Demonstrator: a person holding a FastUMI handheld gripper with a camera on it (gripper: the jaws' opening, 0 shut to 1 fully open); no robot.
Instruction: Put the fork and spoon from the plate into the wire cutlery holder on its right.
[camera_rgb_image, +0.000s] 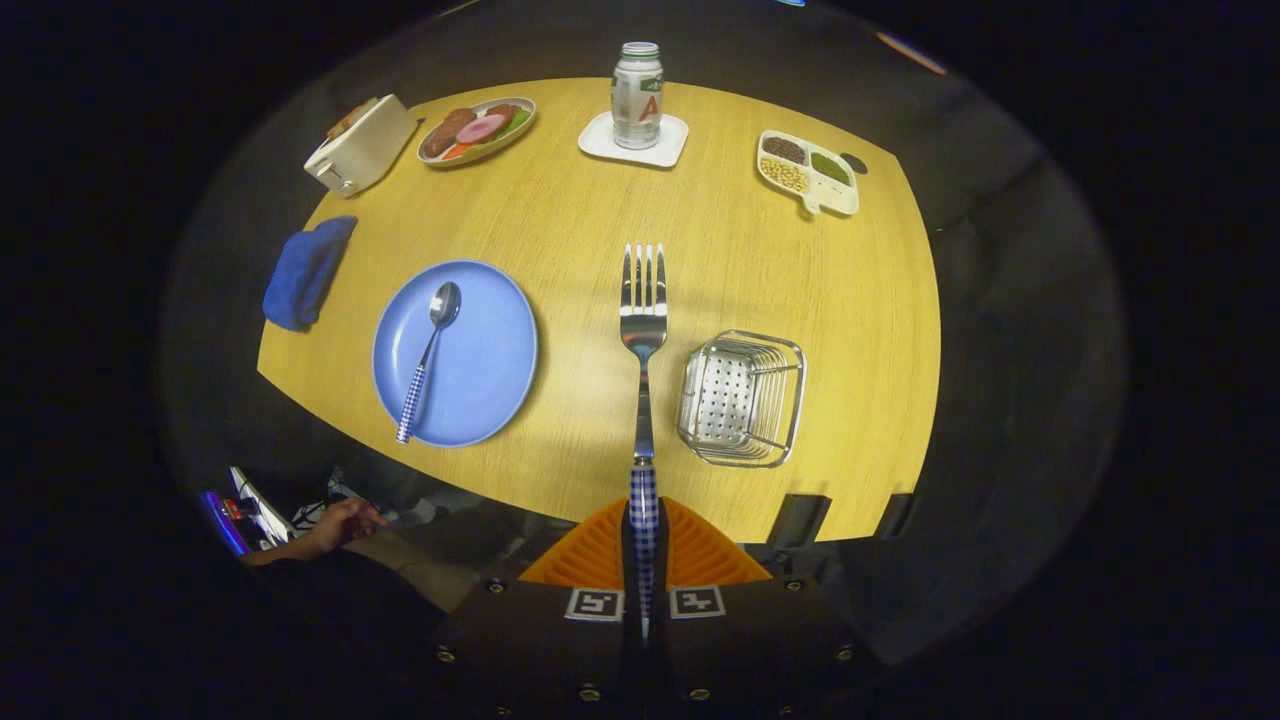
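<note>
- Gripper (643, 560) is closed on the fork (643, 330): both fingers pinch its checked handle, tines pointing forward, held above the table (700, 250).
- We see the fork between the plate (490, 370) and the wire cutlery holder (742, 398), clear of both.
- Spoon (430, 350) lies on the plate, bowl away from us, checked handle toward the near rim.
- We judge both pieces stiff, light and slick on the bare metal; the patterned handle is the better hold.
- The fork could pivot in the grip, since its long metal end hangs far ahead of the pinch.
</note>
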